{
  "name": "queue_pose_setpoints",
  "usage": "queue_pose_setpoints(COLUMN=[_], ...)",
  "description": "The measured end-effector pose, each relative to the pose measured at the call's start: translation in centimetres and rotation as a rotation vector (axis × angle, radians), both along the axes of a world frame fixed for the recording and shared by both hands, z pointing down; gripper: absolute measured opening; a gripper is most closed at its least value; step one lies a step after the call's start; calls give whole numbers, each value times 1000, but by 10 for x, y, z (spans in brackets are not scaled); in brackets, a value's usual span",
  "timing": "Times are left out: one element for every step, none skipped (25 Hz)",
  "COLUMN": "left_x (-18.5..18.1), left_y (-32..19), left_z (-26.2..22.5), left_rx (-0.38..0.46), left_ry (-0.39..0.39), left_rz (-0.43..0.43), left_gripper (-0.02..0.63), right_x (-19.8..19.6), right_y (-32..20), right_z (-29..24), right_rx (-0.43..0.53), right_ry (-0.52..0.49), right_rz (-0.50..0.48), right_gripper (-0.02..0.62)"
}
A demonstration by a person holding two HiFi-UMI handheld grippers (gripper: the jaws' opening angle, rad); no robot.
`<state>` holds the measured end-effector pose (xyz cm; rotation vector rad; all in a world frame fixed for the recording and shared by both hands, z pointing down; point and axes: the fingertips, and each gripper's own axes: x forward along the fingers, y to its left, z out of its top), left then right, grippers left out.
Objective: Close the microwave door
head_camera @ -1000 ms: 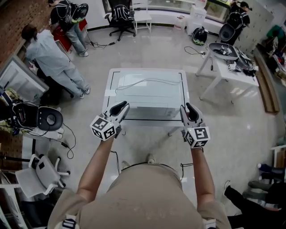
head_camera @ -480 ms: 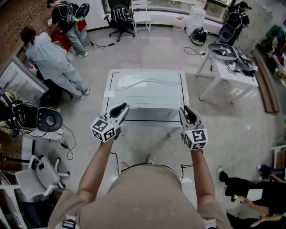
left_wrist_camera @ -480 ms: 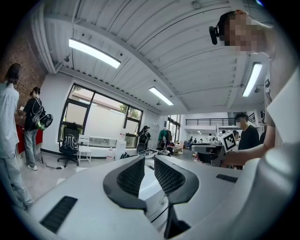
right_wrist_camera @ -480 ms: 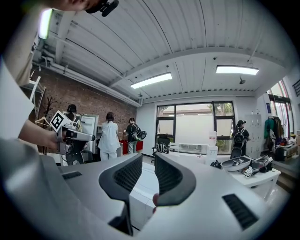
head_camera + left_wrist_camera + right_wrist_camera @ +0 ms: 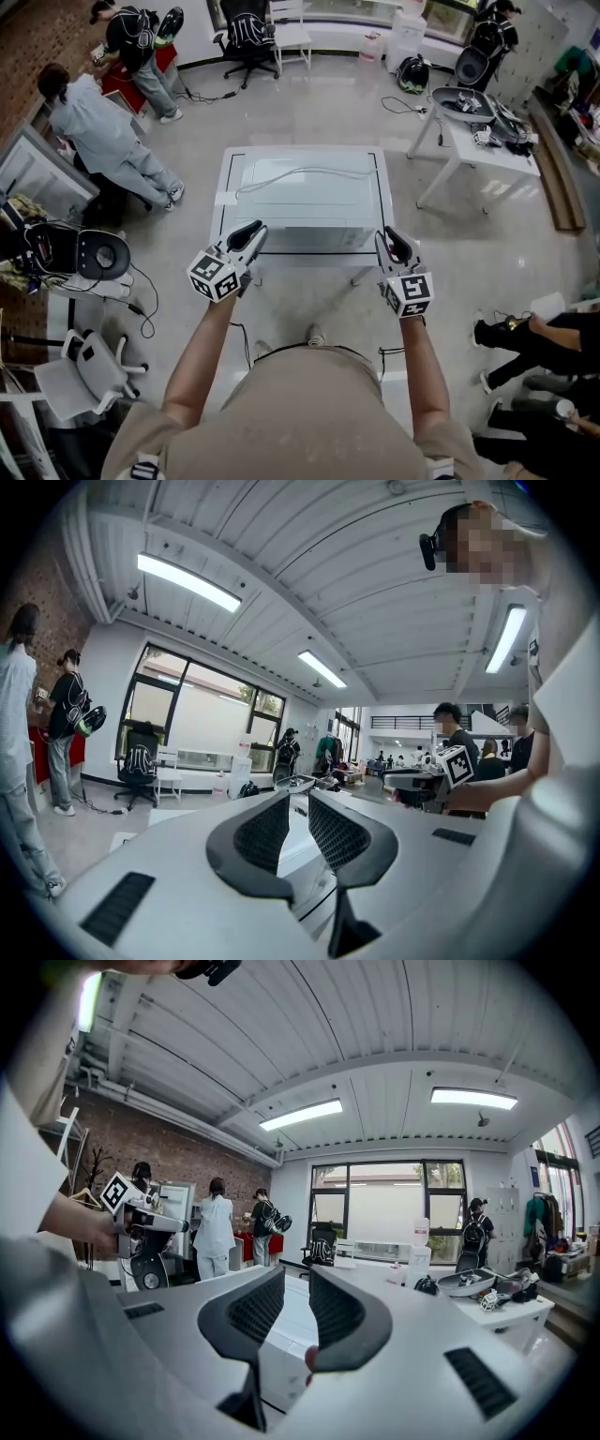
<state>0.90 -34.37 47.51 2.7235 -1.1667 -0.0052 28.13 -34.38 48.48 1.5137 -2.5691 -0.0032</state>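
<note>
A white microwave (image 5: pixel 309 192) stands on a white table (image 5: pixel 223 202), seen from above in the head view. Its front face (image 5: pixel 314 236) looks flush, with no door standing out. A white cable (image 5: pixel 300 171) lies across its top. My left gripper (image 5: pixel 255 228) hovers at the microwave's front left corner and my right gripper (image 5: pixel 387 236) at its front right corner. Both point up and away from me and touch nothing. In the left gripper view the left gripper (image 5: pixel 298 797) is shut and empty. The right gripper (image 5: pixel 296 1272) in its own view is likewise shut, with the microwave (image 5: pixel 281 1372) below.
A second white table (image 5: pixel 478 145) with clutter stands at the right. Office chairs sit at the back (image 5: pixel 248 33) and lower left (image 5: pixel 80 366). People stand at the left (image 5: pixel 98 127); another person's legs (image 5: pixel 530 337) lie on the floor at the right.
Both grippers have stayed almost in place, sinking slightly in the head view. A person's legs have come into view on the floor at the lower right.
</note>
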Motion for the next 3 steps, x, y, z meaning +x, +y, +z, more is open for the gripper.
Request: queue_pose_setpoints(left_x=[0, 1, 1], left_y=[-1, -2, -3], left_z=[1, 2, 3], left_rx=[-2, -3, -5], left_ry=[1, 1, 2], left_rz=[0, -1, -2], left_gripper=[54, 54, 54], right_x=[1, 3, 4], right_y=[0, -1, -2], right_z=[1, 3, 4], right_rx=[-2, -3, -4], right_ry=[2, 4, 6], right_rz=[1, 3, 4], right_gripper=[84, 83, 83])
